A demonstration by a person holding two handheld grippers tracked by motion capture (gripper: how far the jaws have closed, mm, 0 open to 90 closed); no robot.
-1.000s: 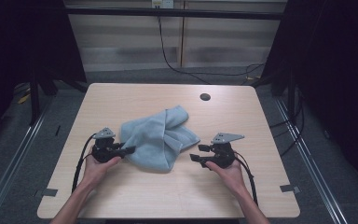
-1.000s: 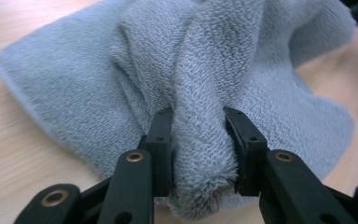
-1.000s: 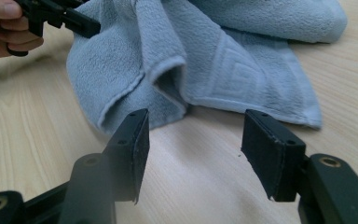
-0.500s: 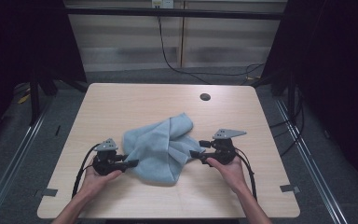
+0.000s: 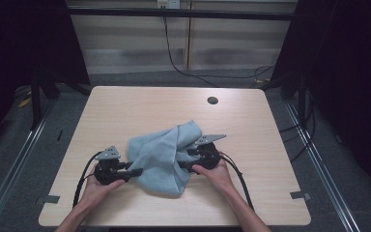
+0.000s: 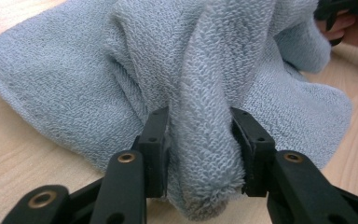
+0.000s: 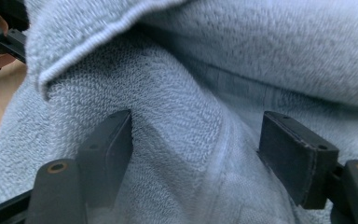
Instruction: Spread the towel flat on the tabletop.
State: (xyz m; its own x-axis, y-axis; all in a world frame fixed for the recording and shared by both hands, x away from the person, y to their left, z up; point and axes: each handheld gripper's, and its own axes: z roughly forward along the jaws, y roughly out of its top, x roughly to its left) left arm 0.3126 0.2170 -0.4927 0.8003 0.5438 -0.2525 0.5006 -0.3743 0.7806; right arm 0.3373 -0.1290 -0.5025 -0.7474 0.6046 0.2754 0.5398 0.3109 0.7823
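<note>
Towel (image 5: 162,157) bunched at bench (image 5: 125,108) six o'clock. Left gripper (image 5: 136,171) jaws just eased, still pinching towel fold. Right gripper (image 5: 183,166) jaws just opening, wide, towel loose between.

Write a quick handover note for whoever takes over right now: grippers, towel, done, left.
Left gripper: jaws have just been opening, a thick fold of the blue towel between them, pads touching it.
Right gripper: jaws have just been opening, wide, towel between them, no pinch.
Towel: bunched at the near middle of the table, between both grippers.
Done: towel gathered.
Left: likely spreading or folding it flat.
</note>
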